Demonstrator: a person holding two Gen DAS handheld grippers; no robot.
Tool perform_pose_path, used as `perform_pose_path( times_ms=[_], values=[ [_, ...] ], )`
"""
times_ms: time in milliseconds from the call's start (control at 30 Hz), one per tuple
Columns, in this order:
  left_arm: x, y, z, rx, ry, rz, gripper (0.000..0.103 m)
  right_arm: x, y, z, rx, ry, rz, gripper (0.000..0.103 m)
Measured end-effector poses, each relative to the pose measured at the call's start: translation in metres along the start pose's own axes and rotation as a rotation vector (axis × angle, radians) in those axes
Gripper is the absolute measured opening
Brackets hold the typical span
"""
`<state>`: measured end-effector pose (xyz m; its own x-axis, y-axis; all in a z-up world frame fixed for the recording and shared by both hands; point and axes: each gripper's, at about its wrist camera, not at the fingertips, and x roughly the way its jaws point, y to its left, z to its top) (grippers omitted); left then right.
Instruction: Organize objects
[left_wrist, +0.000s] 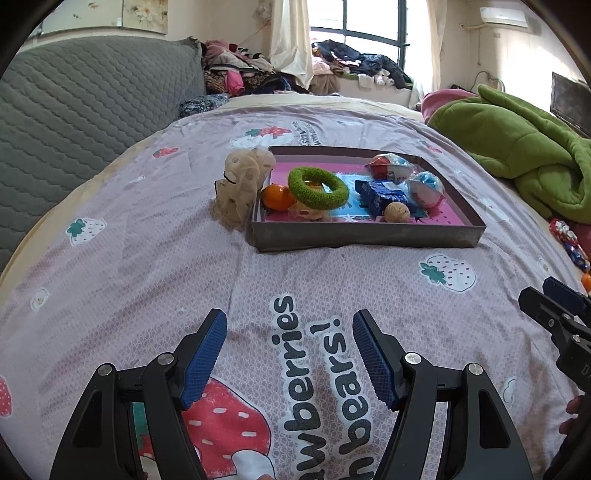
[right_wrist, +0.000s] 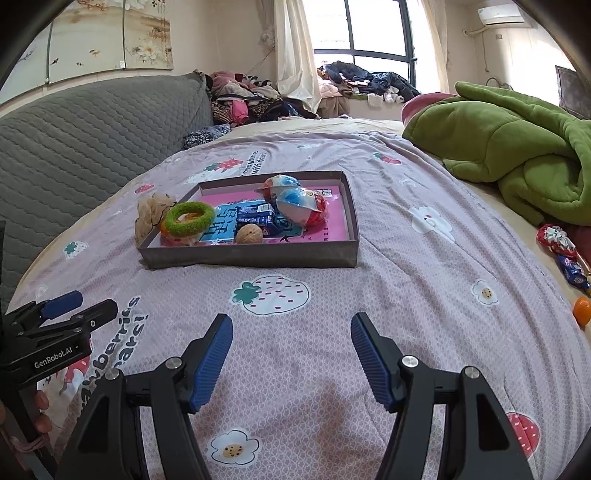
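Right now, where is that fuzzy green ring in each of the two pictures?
Left wrist view: the green ring is centre, at the tray's left end, leaning on an orange.
Right wrist view: the ring is left of centre, at the same end.
Shared landmark: the walnut by the tray's near wall.

Both tools are showing the same build. The left gripper (left_wrist: 289, 325) is wearing black angular arms, each ending in a blue ribbed pad (left_wrist: 207, 356), with round silver screws (left_wrist: 165, 358) sitting at the joints behind the pads. The right gripper (right_wrist: 291, 326) is carrying matching blue fingers (right_wrist: 369, 363) and silver screw heads (right_wrist: 409, 361). Seen from the right wrist camera, the left tool's black body is bearing white "GenRobot.AI" lettering (right_wrist: 61, 359), with bare fingertips (right_wrist: 42, 400) showing just below it.
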<state>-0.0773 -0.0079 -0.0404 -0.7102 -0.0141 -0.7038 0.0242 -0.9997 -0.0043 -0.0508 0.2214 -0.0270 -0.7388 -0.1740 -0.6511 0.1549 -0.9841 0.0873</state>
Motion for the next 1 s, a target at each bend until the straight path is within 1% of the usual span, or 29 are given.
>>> perform_pose_path(
  times_ms=[300, 767, 1000],
  values=[
    [0.0, 0.001, -0.001, -0.006, 0.002, -0.001, 0.072, 0.003, 0.0, -0.005, 0.011, 0.008, 0.003, 0.066],
    [0.003, 0.003, -0.004, -0.011, 0.016, -0.013, 0.072, 0.008, 0.004, -0.009, -0.013, 0.03, 0.007, 0.066],
    [0.001, 0.006, -0.002, -0.021, 0.0, -0.021, 0.072, 0.01, 0.005, -0.01, -0.015, 0.034, 0.007, 0.066]
  ],
)
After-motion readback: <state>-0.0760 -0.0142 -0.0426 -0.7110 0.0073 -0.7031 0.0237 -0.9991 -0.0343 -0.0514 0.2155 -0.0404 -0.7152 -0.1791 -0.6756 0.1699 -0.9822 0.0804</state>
